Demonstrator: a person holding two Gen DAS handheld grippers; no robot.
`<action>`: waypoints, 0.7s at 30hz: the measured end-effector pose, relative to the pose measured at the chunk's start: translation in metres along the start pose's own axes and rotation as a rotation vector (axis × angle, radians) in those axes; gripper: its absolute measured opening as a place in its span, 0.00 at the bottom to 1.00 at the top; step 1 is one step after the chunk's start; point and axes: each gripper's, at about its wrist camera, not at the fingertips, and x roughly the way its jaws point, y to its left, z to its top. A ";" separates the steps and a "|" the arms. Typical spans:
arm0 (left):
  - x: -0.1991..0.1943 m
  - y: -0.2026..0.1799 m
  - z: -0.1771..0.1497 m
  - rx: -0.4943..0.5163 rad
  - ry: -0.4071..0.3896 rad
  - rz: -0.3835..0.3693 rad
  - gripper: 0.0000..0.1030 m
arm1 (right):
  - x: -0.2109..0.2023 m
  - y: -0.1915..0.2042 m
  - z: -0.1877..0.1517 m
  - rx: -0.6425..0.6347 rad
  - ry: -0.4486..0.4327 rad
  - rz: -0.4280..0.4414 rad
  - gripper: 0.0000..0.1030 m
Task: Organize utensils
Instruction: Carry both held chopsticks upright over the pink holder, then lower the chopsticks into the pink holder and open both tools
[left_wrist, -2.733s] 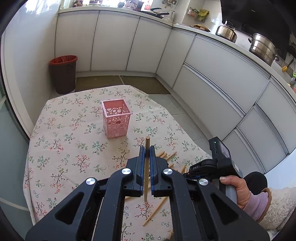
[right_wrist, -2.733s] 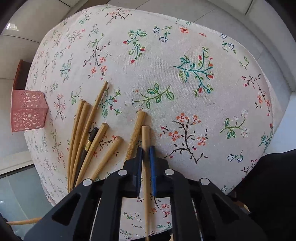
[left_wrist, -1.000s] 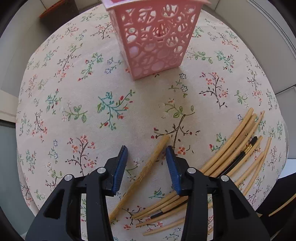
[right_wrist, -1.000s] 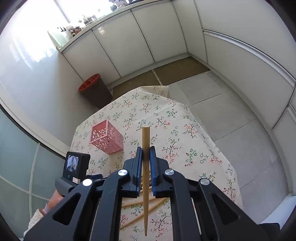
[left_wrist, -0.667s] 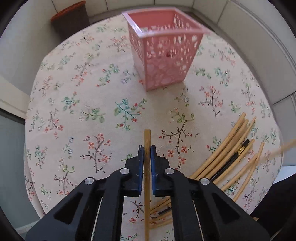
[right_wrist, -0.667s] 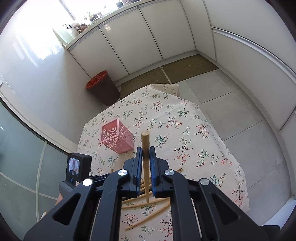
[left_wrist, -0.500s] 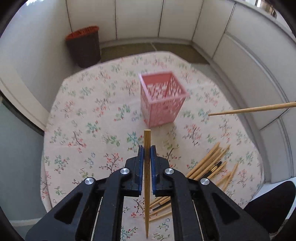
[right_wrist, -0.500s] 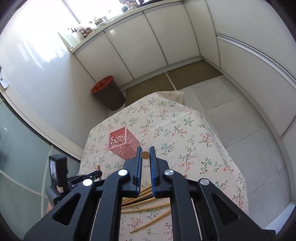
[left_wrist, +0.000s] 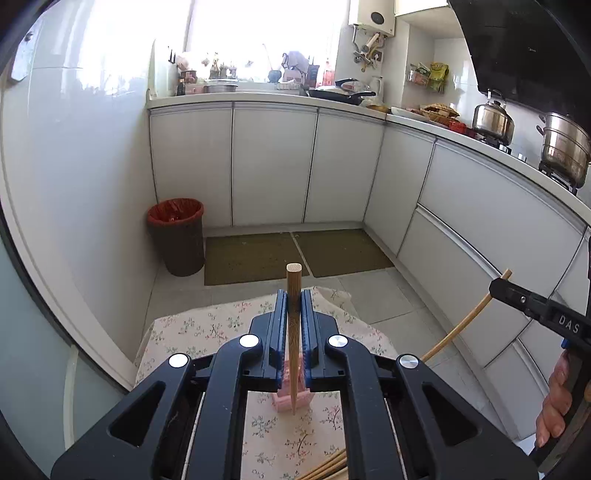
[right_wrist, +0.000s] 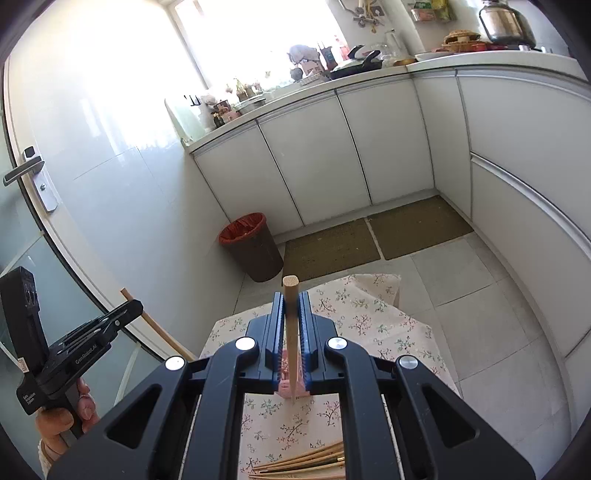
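My left gripper (left_wrist: 293, 299) is shut on a wooden chopstick (left_wrist: 293, 332) and holds it upright, high above the table. My right gripper (right_wrist: 291, 297) is shut on another wooden chopstick (right_wrist: 290, 332), also upright. Below each, the pink perforated basket (left_wrist: 286, 400) shows between the jaws; it also shows in the right wrist view (right_wrist: 286, 389). Several more chopsticks (right_wrist: 306, 461) lie on the floral tablecloth (right_wrist: 369, 321) near the front edge. Each gripper appears in the other's view, the right one (left_wrist: 532, 302) and the left one (right_wrist: 85, 339).
A dark waste bin (left_wrist: 177, 236) with a red liner stands on the floor beyond the table. White kitchen cabinets (left_wrist: 273, 162) line the back and right. Pots (left_wrist: 565, 147) sit on the counter. A glass door (right_wrist: 33, 192) is at the left.
Both grippers have lifted and tilted up with their chopsticks, so the views now look across the kitchen instead of down on the table. The left gripper had closed on its chopstick a second ago.
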 end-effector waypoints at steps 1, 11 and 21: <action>0.005 -0.002 0.006 -0.002 -0.007 0.003 0.06 | 0.003 0.002 0.004 -0.004 -0.004 0.002 0.08; 0.053 0.004 -0.001 -0.065 0.027 0.004 0.06 | 0.064 0.028 0.018 -0.068 -0.018 0.003 0.08; 0.069 0.021 -0.012 -0.090 0.039 0.005 0.06 | 0.134 0.038 -0.016 -0.145 0.066 0.014 0.11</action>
